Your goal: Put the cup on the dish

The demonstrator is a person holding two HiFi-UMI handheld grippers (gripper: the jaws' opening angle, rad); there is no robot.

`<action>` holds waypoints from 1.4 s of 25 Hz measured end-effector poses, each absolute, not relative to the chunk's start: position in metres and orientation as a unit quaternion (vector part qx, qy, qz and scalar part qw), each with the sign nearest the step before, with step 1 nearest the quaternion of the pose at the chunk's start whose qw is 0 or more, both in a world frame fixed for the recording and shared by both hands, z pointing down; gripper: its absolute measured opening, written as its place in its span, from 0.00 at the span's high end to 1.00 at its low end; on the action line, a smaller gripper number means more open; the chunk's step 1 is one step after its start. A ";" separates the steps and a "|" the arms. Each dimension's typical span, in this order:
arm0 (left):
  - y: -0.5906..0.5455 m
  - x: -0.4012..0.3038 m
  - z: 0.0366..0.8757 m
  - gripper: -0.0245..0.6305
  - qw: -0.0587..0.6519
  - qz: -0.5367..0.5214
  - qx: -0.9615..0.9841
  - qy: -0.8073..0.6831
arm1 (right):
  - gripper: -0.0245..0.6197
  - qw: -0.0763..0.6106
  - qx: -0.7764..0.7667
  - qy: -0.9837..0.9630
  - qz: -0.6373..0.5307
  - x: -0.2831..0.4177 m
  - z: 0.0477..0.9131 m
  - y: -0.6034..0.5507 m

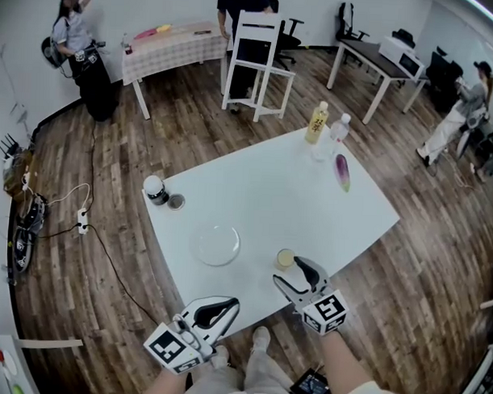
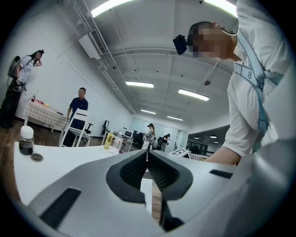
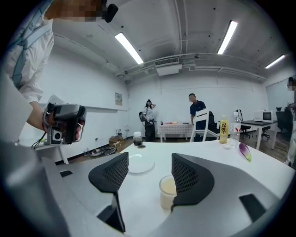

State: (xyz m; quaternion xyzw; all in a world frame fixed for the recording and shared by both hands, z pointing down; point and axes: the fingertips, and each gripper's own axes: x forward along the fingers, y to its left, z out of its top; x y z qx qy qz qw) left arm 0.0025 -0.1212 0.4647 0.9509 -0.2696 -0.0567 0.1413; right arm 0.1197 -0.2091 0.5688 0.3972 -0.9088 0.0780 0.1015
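Observation:
A small pale cup [image 1: 285, 258] with yellowish contents stands on the white table [image 1: 295, 202] near its front edge. A clear round dish [image 1: 216, 245] lies to its left, apart from it. My right gripper [image 1: 292, 273] is just behind the cup. In the right gripper view the right gripper [image 3: 149, 165] stands open. The cup [image 3: 168, 190] sits low between the fingers, close against the right finger [image 3: 189, 178], with the dish [image 3: 140, 163] beyond. My left gripper [image 1: 230, 306] hangs off the table's front edge. Its tips meet, so the left gripper [image 2: 147, 155] is shut and empty.
A dark jar with a white cap [image 1: 155, 189] and a loose lid [image 1: 176, 201] stand at the table's left edge. A yellow bottle [image 1: 317, 122], a clear bottle [image 1: 338, 131] and a purple eggplant [image 1: 342, 171] are at the far corner. People, chairs and other tables stand around the room.

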 end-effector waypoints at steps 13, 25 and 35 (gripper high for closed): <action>-0.128 0.004 0.481 0.96 0.149 -0.040 0.951 -0.269 | 0.49 0.139 0.425 -0.889 0.095 0.135 0.619 -0.243; -0.132 0.007 0.487 0.96 0.156 -0.038 0.950 -0.268 | 0.48 0.205 0.419 -0.878 0.107 0.135 0.660 -0.256; -0.136 0.005 0.483 0.96 0.153 -0.049 0.947 -0.278 | 0.51 0.215 0.416 -0.878 0.103 0.139 0.661 -0.261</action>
